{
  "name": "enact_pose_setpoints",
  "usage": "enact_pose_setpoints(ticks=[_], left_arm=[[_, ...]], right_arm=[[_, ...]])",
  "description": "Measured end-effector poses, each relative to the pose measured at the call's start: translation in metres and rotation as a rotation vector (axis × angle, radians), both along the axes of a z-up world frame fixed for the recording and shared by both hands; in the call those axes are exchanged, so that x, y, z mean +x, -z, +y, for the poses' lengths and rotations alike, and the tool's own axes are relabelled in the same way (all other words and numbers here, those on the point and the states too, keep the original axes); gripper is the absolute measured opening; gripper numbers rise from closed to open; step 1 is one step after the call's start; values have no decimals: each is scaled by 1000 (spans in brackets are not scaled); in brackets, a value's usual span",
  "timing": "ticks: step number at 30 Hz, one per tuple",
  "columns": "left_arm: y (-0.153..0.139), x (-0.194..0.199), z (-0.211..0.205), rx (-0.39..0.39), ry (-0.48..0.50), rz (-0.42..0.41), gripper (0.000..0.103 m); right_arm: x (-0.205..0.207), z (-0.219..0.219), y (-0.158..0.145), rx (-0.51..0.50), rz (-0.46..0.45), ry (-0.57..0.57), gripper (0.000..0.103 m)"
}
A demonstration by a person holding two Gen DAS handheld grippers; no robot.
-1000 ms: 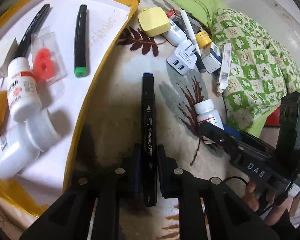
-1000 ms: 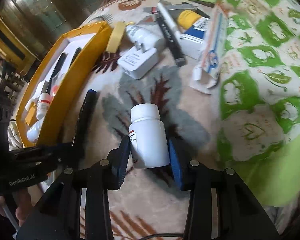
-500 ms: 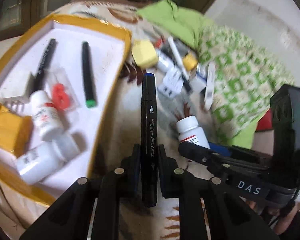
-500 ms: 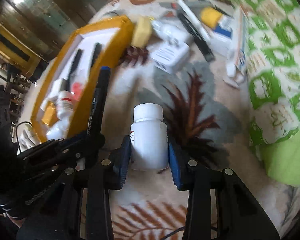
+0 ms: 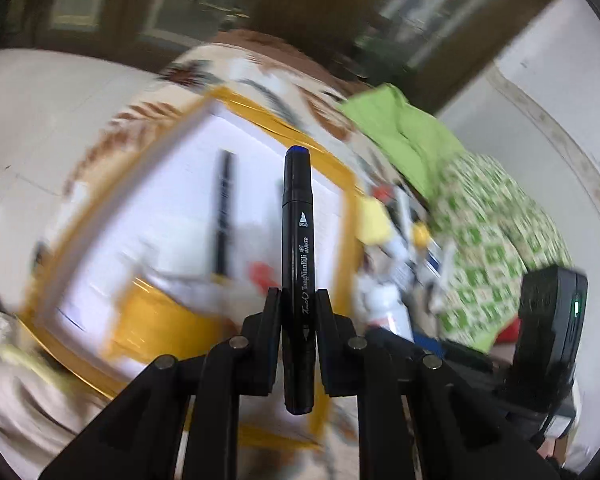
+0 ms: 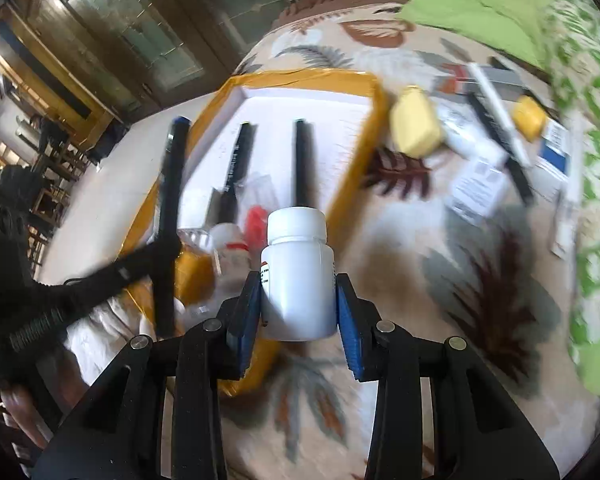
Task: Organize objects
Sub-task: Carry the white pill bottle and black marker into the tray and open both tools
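— Both grippers have lifted their loads clear of the leaf-patterned bedspread (image 6: pixel 440 288) since a second ago and swung toward the shallow yellow-rimmed tray with the white floor (image 6: pixel 374 92). Findings on the left?

— Left gripper (image 5: pixel 298 312) is clenched on a long black art marker with a blue end cap (image 5: pixel 296 240), pinched low on the barrel so most of its length sticks out ahead along the fingers. In the left wrist view it hangs over the tray's right rim. My judgement: held lengthwise like that so it can be laid parallel to the two black pens (image 6: pixel 236 164) already lying in the tray's far half.

— And the right?

— Right gripper (image 6: pixel 298 304) grasps a white plastic pill bottle with a white screw cap (image 6: pixel 298 264), blue pads against its sides, cap pointing away. It hangs just off the tray's near right corner, above the bedspread. Another white bottle with a red label (image 6: pixel 230 244) lies in the tray's near end, so this one likely joins it.

— Outstanding items?

— A yellow block (image 6: pixel 414 126), a white charger (image 6: pixel 478 186) and further pens remain loose beside the green patterned quilt (image 6: pixel 596 200). Sorting looks partway done.
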State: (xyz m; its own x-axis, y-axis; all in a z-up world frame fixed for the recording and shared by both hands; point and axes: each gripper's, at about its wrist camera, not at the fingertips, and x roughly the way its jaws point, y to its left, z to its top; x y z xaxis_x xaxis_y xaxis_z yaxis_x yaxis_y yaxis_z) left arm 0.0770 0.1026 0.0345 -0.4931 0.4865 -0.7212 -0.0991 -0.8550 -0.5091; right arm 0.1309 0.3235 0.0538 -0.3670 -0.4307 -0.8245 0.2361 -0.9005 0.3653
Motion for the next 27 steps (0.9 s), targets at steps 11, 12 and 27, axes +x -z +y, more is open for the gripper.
enact_pose_setpoints(ticks=[11, 12, 27], left_arm=[[31, -92, -31, -142, 81, -87, 15], [33, -99, -28, -163, 101, -91, 15], [58, -122, -15, -187, 202, -75, 16]], right_arm=[[-66, -61, 24, 71, -3, -32, 36], [-71, -63, 27, 74, -9, -31, 36], [-66, -53, 26, 19, 115, -32, 56]])
